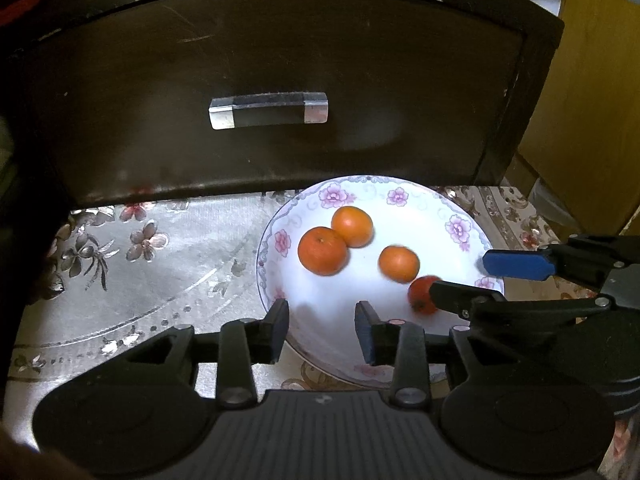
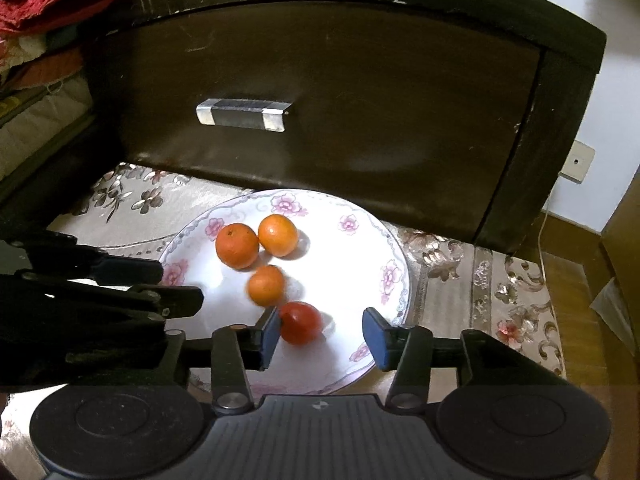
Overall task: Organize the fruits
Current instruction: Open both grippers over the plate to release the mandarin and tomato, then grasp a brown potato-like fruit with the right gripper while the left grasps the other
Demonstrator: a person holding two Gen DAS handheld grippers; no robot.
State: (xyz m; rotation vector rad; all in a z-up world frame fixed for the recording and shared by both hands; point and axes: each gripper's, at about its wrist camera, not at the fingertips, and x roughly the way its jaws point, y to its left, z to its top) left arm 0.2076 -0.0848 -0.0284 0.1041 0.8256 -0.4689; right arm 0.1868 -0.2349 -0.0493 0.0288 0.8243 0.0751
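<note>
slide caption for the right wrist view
Open right gripper over a floral plate holding three oranges and a tomato.

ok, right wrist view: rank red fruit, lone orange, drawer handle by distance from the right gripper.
1. Red fruit, against the right gripper's left finger, near plate edge.
2. Lone orange, mid-plate, just beyond.
3. Drawer handle, on the cabinet behind the plate.
</note>
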